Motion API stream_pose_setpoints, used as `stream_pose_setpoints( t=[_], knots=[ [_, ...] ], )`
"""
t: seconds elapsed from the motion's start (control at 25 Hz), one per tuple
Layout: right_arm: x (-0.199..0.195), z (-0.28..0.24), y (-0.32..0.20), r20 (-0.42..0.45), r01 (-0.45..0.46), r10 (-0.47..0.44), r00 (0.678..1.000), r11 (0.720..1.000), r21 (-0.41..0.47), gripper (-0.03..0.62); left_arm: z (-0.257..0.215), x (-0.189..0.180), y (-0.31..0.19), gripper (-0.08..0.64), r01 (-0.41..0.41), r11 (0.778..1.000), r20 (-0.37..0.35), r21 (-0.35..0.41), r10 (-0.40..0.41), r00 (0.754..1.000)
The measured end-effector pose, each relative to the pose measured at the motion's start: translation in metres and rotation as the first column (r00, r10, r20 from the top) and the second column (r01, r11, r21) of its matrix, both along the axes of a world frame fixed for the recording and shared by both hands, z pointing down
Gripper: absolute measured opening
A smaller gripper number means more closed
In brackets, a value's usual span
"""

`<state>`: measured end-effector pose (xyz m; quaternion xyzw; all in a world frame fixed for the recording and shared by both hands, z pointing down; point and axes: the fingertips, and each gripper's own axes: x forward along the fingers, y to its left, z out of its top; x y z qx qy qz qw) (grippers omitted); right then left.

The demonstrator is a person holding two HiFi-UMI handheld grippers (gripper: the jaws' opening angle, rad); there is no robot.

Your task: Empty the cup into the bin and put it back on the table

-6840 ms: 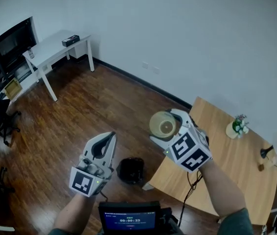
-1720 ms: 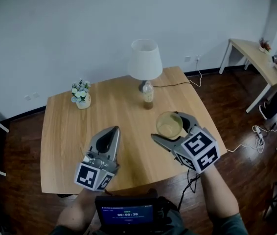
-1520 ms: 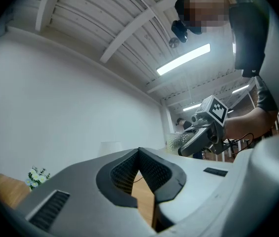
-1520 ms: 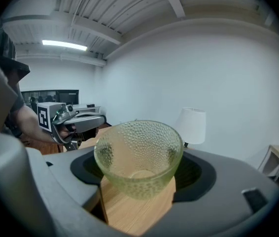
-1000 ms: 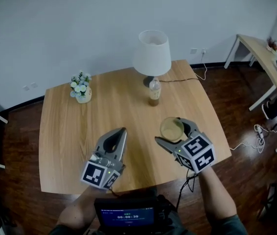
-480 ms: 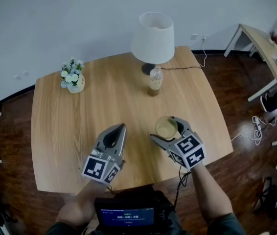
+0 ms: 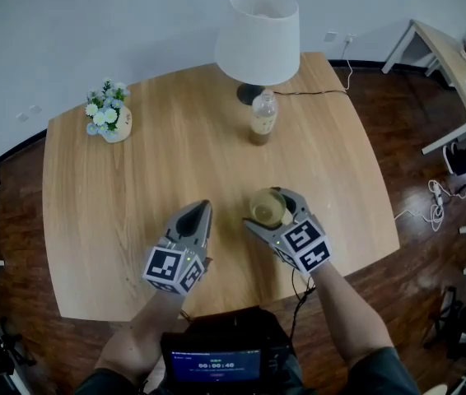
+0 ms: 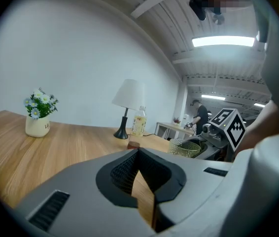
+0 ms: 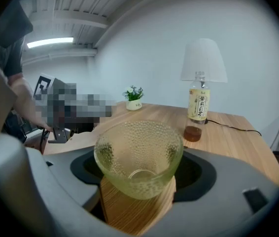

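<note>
— Over the table (image 7: 134,204), at six o'clock from the bottle (image 7: 263,120): cup (image 7: 264,210), upright, clamped between the right gripper (image 7: 271,207)'s jaws.
— Looks?
— Clear yellowish glass, dimpled all over, flared rim, empty. Touching the wood or not, impossible to tell.
— At nine o'clock of it?
— Left gripper (image 7: 201,214), jaws together, nothing held.

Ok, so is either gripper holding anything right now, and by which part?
The right gripper holds the glass cup by its side walls, one jaw on each side. The left gripper is shut and empty.
</note>
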<state>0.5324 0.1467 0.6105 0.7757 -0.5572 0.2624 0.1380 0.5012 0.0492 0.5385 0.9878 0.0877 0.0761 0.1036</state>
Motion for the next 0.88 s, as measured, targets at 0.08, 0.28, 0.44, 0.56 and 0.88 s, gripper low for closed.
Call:
stream_pose_setpoints(
  t=[0.08,0.28,0.44,0.56,0.88],
  knots=[
    [0.002,0.011,-0.001,0.007,0.0,0.0,1.0,1.0,-0.012,0.399,0.01,0.003,-0.002,-0.002,0.007,1.0,0.026,0.014,-0.008,1.0],
    [0.008,0.026,-0.006,0.015,-0.016,0.016,1.0,1.0,0.009,0.399,0.033,0.012,-0.01,-0.002,0.041,0.999,0.084,0.033,-0.044,0.995],
    [0.013,0.032,-0.007,0.02,-0.027,0.027,0.999,1.0,0.015,0.399,0.047,0.018,-0.005,-0.002,0.03,0.999,0.114,0.034,-0.033,0.993],
    [0.014,0.036,-0.009,0.025,-0.028,0.028,0.999,0.999,0.016,0.399,0.056,0.021,-0.003,-0.002,0.021,0.999,0.131,0.034,-0.026,0.991],
    [0.012,0.034,-0.01,0.011,-0.015,0.015,1.0,0.998,0.065,0.4,0.072,0.019,0.001,-0.002,0.017,1.0,0.163,0.02,-0.02,0.986]
  ],
)
